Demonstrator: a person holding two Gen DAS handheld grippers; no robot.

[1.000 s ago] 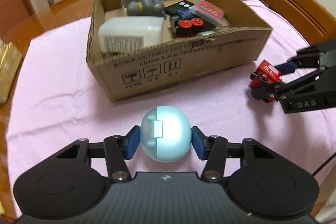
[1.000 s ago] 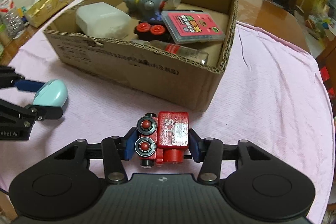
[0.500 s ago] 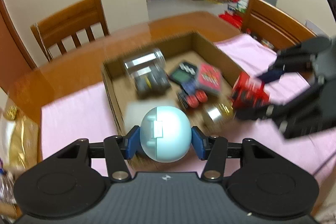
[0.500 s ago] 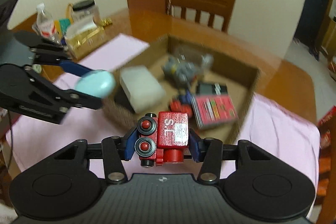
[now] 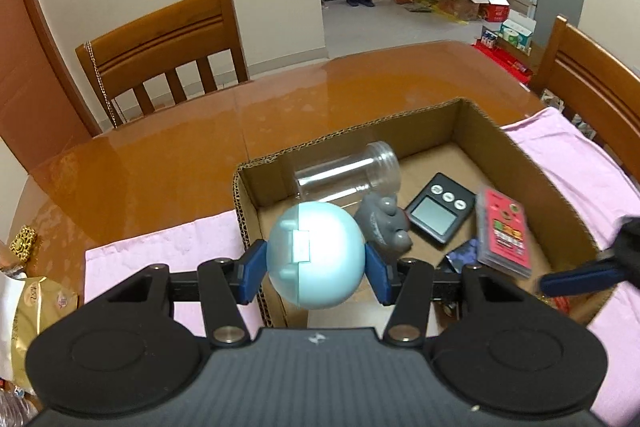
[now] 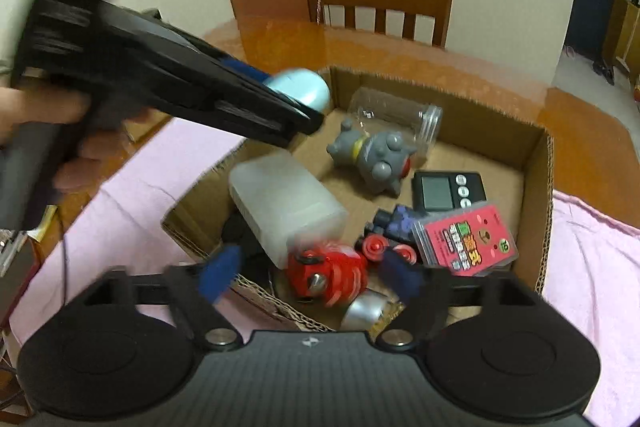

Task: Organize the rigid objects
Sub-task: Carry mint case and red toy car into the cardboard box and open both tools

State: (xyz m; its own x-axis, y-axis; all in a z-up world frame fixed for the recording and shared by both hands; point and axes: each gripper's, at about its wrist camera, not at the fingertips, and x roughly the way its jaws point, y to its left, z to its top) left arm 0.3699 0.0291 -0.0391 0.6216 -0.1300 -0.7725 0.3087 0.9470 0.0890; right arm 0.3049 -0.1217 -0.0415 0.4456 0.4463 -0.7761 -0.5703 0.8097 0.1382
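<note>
Two grippers hang over the cardboard box [image 5: 532,163], which fills the lower right of the left wrist view and the centre of the right wrist view. The left gripper [image 5: 316,269] is clamped on a pale blue egg-shaped case [image 5: 316,255], blue pads pressed to its two sides, its long axis running up and down the frame between them. The case sits above the box's near-left corner, just inside the left wall, with the grey toy [image 5: 382,223] and a clear jar [image 5: 346,173] beyond it towards the far wall. In the right wrist view the right gripper [image 6: 316,275] has its jaws opening: the blue pads stand clear on either side of the red toy train [image 6: 326,277], which is smeared by motion low in the frame and looks to be dropping free over the box's near edge, beside a white bottle [image 6: 288,209] and above a silver can [image 6: 366,309]. The left hand [image 6: 48,131] and its gripper cross the upper left of that view, the case at their tip over the far-left corner. The left gripper is the only one carrying anything, and the free floor lies straight below its case, so a plain release should land it inside; the grey toy just to its right is the nearest thing it could knock.
</note>
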